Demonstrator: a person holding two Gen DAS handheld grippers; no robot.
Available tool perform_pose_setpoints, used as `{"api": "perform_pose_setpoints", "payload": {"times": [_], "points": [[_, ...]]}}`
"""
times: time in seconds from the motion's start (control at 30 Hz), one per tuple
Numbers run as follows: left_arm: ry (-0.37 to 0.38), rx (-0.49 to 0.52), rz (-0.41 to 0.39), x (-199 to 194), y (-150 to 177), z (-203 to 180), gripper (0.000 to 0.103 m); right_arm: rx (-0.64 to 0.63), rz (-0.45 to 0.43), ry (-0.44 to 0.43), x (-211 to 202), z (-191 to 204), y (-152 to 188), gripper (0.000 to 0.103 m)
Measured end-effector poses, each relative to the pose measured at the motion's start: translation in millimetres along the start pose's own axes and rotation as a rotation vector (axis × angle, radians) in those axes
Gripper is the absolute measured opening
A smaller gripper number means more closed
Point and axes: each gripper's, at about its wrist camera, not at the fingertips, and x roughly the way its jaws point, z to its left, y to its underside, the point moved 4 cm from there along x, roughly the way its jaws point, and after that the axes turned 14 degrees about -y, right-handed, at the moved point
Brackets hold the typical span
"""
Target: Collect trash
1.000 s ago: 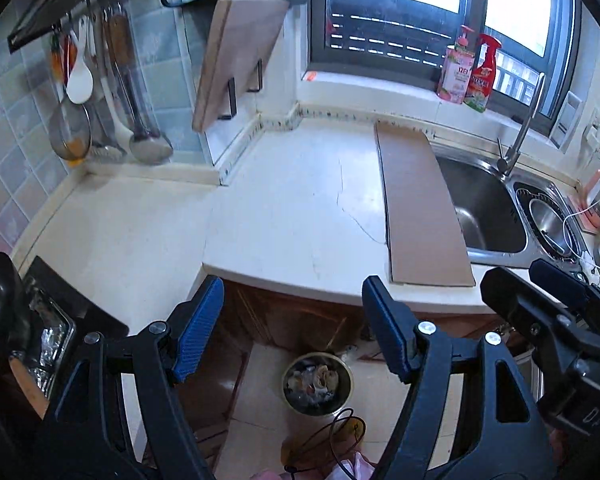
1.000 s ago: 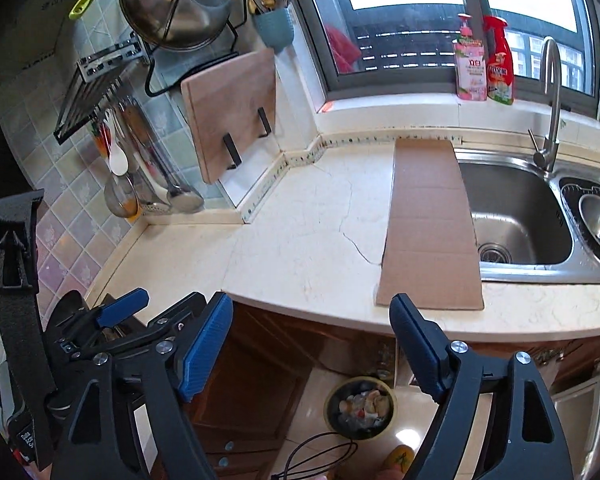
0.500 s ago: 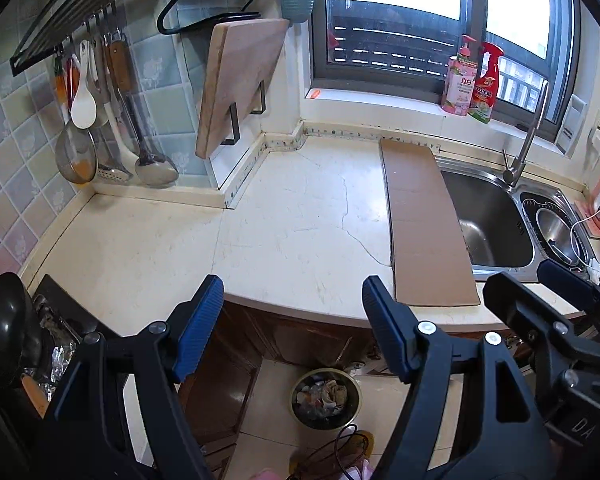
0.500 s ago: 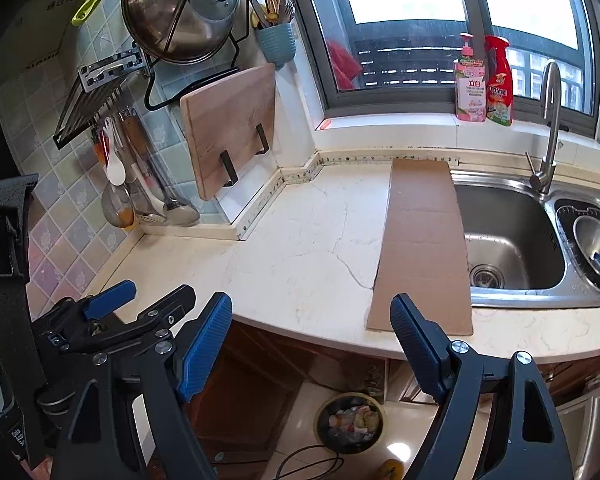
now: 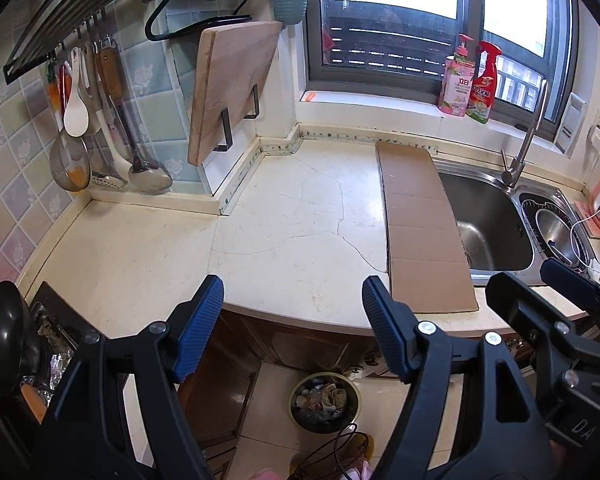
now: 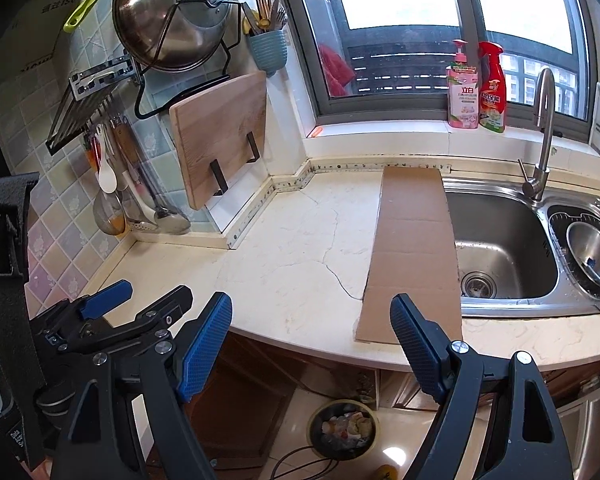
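Note:
A long flat brown cardboard strip (image 5: 420, 224) lies on the cream countertop (image 5: 292, 232) beside the sink; it also shows in the right wrist view (image 6: 414, 248). A round trash bin (image 5: 325, 402) with scraps inside stands on the floor below the counter edge, also in the right wrist view (image 6: 343, 428). My left gripper (image 5: 292, 328) is open and empty, held in front of the counter edge above the bin. My right gripper (image 6: 311, 344) is open and empty, beside the left one, near the strip's front end.
A steel sink (image 6: 504, 248) with tap (image 6: 540, 140) is right of the cardboard. A wooden cutting board (image 6: 220, 140), hanging utensils (image 5: 100, 128) and a pot (image 6: 172, 20) are on the left wall. Two bottles (image 6: 476, 88) stand on the sill. A stove (image 5: 40, 340) is at the left.
Both grippers have risen and pulled back a little, so the counter sits lower in view and more wall shows. Both stay open and empty.

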Motion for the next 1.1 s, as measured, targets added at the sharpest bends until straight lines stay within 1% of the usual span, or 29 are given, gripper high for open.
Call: {"api": "perform_pose_setpoints", "payload": {"times": [0.27, 1.1], "points": [[0.014, 0.001, 0.013, 5, 2, -2, 0.070, 0.012, -0.003, 0.011, 5, -2, 3, 0.083], [0.010, 0.013, 0.013, 9, 0, -5, 0.070, 0.016, -0.001, 0.006, 6, -10, 5, 0.083]]}}
